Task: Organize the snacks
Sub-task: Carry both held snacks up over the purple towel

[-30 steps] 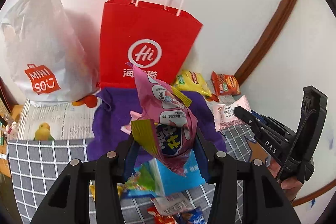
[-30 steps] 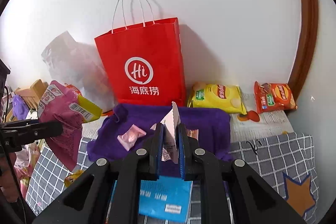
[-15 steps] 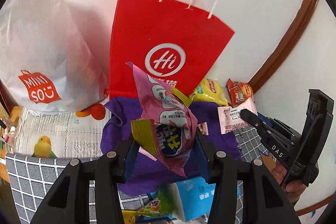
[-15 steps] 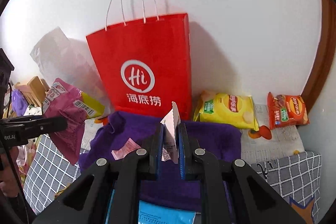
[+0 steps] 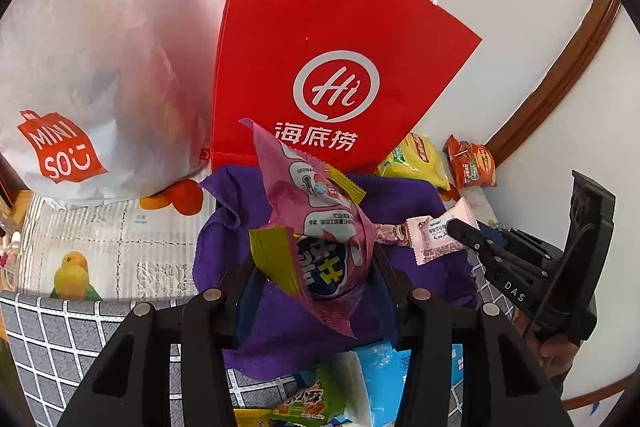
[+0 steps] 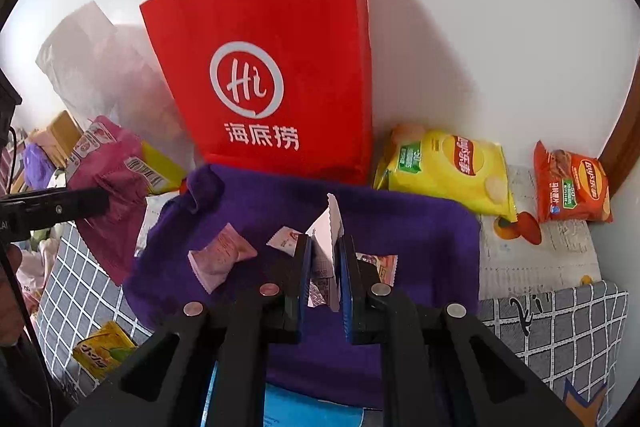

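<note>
Snacks ride in both hands. Your left hand-held gripper [image 5: 316, 291] clamps a pink snack bag [image 5: 320, 227] upright at frame centre, lifted clear for the red paper bag [image 5: 320, 47] above. Your right hand-held gripper [image 6: 325, 269], lower centre, pinches a small white packet [image 6: 326, 247] by its flat sides over the purple cloth [image 6: 400, 227], probably bag-bound too.

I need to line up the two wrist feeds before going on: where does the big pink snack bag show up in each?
Left wrist: the pink snack bag stands at centre, clamped in the left gripper, in front of the purple cloth.
Right wrist: the same bag hangs at the left edge, off the cloth's left side.
Shared landmark: the red paper bag against the wall.
</note>
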### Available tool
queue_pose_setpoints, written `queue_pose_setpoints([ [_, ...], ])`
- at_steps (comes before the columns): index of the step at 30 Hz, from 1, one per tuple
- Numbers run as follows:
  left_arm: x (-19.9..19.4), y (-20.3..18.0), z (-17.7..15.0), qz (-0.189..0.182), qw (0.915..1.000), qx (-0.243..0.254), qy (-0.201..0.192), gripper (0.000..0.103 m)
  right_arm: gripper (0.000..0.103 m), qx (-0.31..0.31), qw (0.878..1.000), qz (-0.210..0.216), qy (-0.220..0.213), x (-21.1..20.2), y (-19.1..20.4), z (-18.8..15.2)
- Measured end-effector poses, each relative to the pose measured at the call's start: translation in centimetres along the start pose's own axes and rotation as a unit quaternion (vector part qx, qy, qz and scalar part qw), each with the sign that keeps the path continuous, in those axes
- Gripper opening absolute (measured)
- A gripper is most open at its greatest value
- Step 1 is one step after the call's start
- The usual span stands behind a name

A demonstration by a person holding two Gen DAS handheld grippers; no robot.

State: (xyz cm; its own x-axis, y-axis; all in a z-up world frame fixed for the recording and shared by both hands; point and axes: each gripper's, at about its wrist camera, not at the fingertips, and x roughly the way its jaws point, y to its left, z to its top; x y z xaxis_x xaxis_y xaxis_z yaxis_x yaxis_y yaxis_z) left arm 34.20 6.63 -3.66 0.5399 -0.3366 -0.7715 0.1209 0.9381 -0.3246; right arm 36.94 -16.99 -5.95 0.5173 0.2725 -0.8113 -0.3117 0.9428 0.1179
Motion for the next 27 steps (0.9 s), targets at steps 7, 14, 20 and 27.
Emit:
queue_pose_setpoints([
  [7,0.3,0.1,0.0,0.001,1.0,-0.002,0.008,0.046,0.013,-0.018,1.0,0.001,0.02,1.0,0.6,-0.3],
  [14,0.8,0.2,0.0,0.001,0.9999,-0.005,0.015,0.046,0.013,-0.024,0.999,0.001,0.03,1.4,0.7,-0.4],
  [20,1.3,0.3,-0.1,0.001,0.9998,-0.006,0.02,0.046,0.013,-0.025,0.999,-0.001,0.045,2.1,0.7,-0.6],
  [27,1.8,0.9,0.0,0.002,0.9995,-0.015,0.027,0.046,0.013,-0.031,0.998,-0.002,0.059,2.7,0.6,-0.9],
])
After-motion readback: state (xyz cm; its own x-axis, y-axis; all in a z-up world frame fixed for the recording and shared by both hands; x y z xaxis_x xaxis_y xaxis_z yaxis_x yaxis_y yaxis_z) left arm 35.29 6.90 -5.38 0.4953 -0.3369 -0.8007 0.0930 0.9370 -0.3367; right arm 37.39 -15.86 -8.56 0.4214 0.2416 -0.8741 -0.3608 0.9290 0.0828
